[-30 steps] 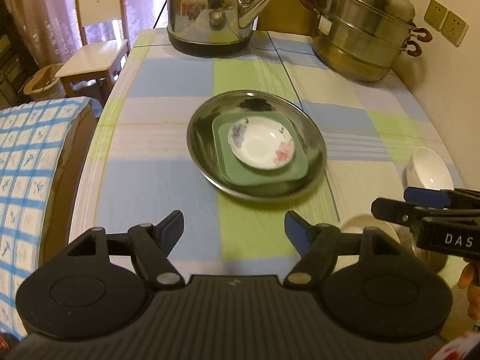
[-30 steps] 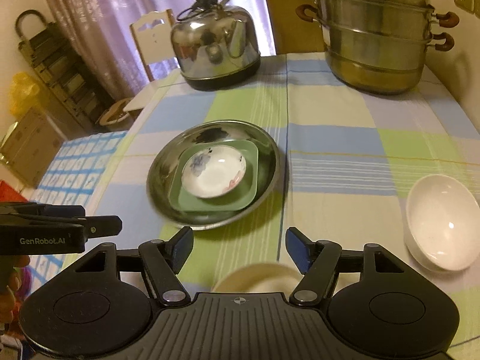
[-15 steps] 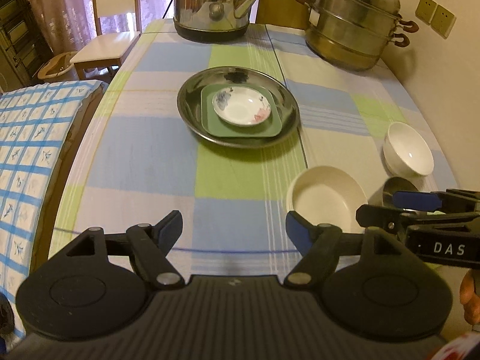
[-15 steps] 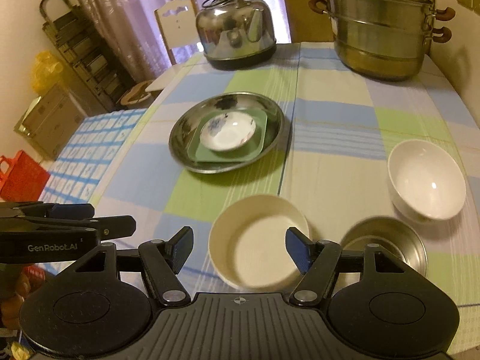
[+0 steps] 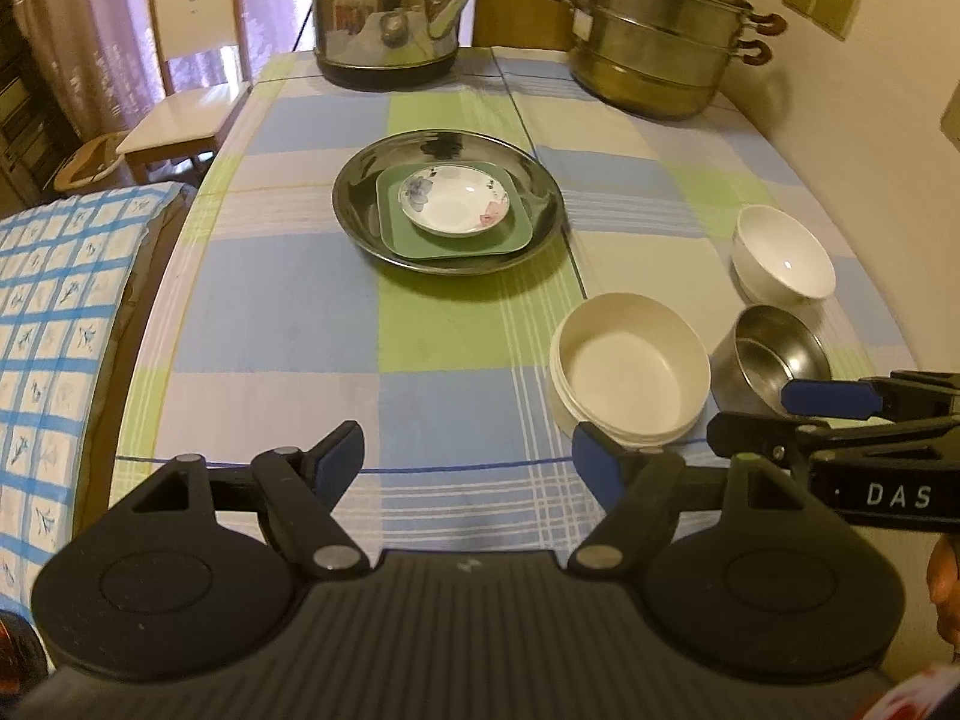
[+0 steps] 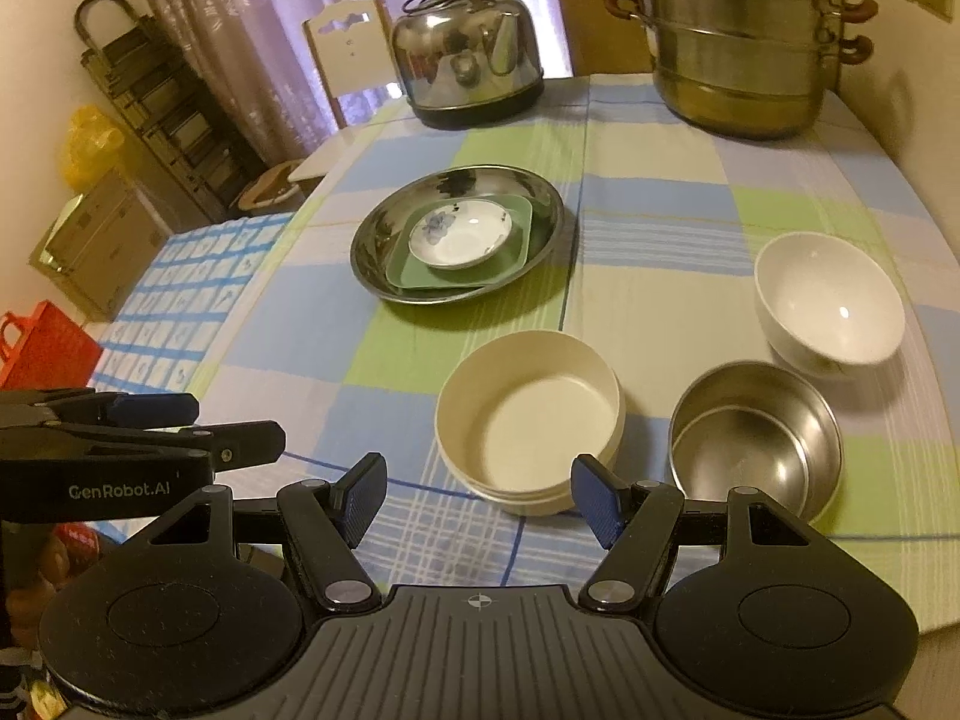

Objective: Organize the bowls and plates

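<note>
Both grippers farther from plates (image 5: 449, 210)

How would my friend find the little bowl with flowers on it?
Look at the wide round steel tray in the middle of the checked tablecloth. A square green plate lies in it, holding the small white dish, the only one with painted flowers.

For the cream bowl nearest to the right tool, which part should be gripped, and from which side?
Grip the near rim of the cream bowl, coming from above with one finger inside and one outside. Its wall is upright and thin, and the bowl looks too wide to span. The near side is free, whereas the steel bowl stands close on its right.
</note>
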`<state>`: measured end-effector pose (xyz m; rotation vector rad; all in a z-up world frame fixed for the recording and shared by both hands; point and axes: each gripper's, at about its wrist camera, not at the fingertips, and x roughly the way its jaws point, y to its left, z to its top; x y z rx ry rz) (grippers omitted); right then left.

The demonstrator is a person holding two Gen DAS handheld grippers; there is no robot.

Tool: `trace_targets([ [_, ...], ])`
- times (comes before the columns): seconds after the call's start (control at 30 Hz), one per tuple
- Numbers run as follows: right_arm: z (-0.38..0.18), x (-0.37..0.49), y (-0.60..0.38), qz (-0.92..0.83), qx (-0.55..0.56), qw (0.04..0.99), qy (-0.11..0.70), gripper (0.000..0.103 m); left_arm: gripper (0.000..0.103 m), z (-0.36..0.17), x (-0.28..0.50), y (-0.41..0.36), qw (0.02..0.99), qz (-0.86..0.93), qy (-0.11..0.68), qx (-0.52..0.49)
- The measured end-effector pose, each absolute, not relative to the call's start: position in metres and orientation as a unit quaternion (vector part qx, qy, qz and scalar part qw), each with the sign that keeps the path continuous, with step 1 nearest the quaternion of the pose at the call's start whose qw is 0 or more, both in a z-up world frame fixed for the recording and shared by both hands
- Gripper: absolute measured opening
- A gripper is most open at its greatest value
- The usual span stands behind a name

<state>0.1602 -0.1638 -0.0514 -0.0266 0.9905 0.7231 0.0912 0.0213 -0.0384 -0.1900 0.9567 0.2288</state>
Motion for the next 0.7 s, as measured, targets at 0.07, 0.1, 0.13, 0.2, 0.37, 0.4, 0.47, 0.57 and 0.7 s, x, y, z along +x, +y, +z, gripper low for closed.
trace_targets([
  [0.07, -0.051, 0.156, -0.164, 0.327, -0.002, 0.822, 0.467, 0.068, 0.087, -0.037, 0.086, 0.022, 0.881, 0.101, 0.456, -0.081],
  [0.1, -0.050, 0.154, -0.165, 0.321, 0.002, 0.823, 0.468, 0.068, 0.087, -0.036, 0.084, 0.023, 0.882, 0.096, 0.455, -0.076],
  [0.13, -0.050, 0.151, -0.165, 0.314, 0.009, 0.825, 0.470, 0.068, 0.087, -0.036, 0.083, 0.024, 0.883, 0.091, 0.455, -0.069],
  [0.2, -0.049, 0.145, -0.166, 0.299, 0.019, 0.829, 0.473, 0.068, 0.087, -0.036, 0.080, 0.026, 0.885, 0.081, 0.455, -0.060],
  [0.37, -0.047, 0.127, -0.169, 0.256, 0.045, 0.842, 0.474, 0.068, 0.087, -0.036, 0.075, 0.030, 0.888, 0.057, 0.455, -0.041],
  [0.4, -0.046, 0.124, -0.169, 0.248, 0.049, 0.844, 0.473, 0.068, 0.088, -0.036, 0.074, 0.030, 0.890, 0.052, 0.452, -0.034],
  [0.47, -0.046, 0.116, -0.171, 0.232, 0.062, 0.849, 0.471, 0.068, 0.090, -0.034, 0.070, 0.030, 0.894, 0.043, 0.445, -0.021],
  [0.57, -0.047, 0.105, -0.174, 0.206, 0.084, 0.852, 0.474, 0.068, 0.090, -0.033, 0.064, 0.030, 0.898, 0.021, 0.438, -0.018],
  [0.7, -0.046, 0.092, -0.175, 0.188, 0.095, 0.857, 0.471, 0.068, 0.090, -0.035, 0.060, 0.030, 0.900, 0.000, 0.437, -0.015],
])
